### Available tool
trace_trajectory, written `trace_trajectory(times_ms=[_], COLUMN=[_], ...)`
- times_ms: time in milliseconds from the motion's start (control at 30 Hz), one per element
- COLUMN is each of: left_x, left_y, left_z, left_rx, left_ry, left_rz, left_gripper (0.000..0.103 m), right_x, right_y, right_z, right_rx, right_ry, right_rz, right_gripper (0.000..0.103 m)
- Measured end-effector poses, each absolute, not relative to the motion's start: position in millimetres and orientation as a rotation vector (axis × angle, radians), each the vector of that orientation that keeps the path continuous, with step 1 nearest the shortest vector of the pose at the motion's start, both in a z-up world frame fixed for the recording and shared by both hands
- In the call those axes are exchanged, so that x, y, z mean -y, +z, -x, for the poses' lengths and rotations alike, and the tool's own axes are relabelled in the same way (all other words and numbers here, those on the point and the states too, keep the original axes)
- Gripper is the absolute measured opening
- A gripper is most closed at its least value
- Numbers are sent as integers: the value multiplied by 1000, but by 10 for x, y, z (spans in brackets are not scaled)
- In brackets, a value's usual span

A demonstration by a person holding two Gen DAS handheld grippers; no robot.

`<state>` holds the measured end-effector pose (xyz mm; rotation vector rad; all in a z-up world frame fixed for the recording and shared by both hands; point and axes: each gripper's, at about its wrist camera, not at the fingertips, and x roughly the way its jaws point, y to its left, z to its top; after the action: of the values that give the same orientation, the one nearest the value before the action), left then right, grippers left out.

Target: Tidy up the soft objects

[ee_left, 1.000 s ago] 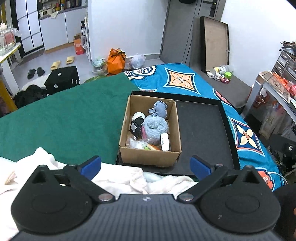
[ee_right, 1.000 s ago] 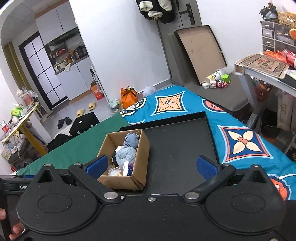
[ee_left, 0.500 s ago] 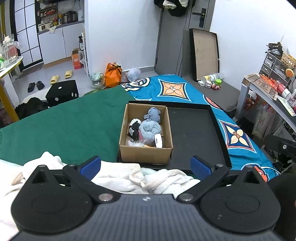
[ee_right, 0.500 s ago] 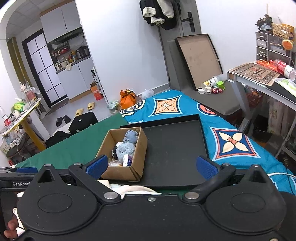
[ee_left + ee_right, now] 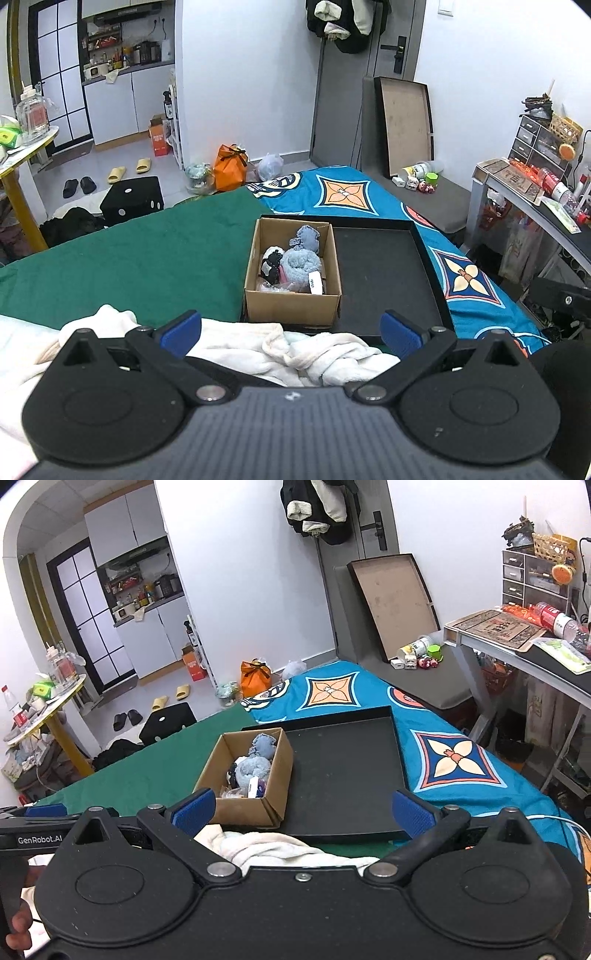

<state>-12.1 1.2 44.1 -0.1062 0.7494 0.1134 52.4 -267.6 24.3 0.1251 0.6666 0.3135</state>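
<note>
A brown cardboard box (image 5: 291,306) (image 5: 255,808) stands in the left part of a black tray (image 5: 384,273) (image 5: 343,764) on the bed. It holds a blue-grey plush (image 5: 299,260) (image 5: 255,766), a black-and-white soft toy (image 5: 271,264) and other small items. A crumpled white fleece cloth (image 5: 295,350) (image 5: 266,847) lies on the bed just in front of the tray. My left gripper (image 5: 291,332) is open and empty above the cloth. My right gripper (image 5: 301,812) is open and empty, also above the cloth's near edge.
The bed has a green cover (image 5: 147,258) on the left and a blue patterned cover (image 5: 347,192) on the right. A desk (image 5: 517,635) with clutter stands at the right. A black stool (image 5: 133,199) and bags are on the floor beyond the bed.
Both grippers have pulled back and risen away from the box. The box and tray look smaller and more of the white cloth shows below.
</note>
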Motion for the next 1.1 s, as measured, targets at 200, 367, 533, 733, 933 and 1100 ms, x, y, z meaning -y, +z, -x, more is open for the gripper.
trace_trajectory(times_ms=[200,367,533,733,933,1100], left_x=[-2,-5,-3,4,39,45], left_y=[433,457,454,439,464,480], left_z=[240,327,371,427,457,463], left_rx=[-740,-722,-719,-720,-713,-710], left_ry=[114,114,116,115,105,110], left_rz=[100,106,105,99,89,82], left_gripper=[102,102,102,102,102,102], right_x=[2662,2659,2660,2649,2645,2645], right_y=[243,259,258,251,249,249], right_z=[-392,-313,-257,-210,-185,-179], right_rx=[-657,-648,-644,-646,-650,-650], right_ry=[331,337,341,343,344,347], right_rz=[-116,-111,-105,-93,-89,-89], right_gripper=[103,103,103,103,103,103])
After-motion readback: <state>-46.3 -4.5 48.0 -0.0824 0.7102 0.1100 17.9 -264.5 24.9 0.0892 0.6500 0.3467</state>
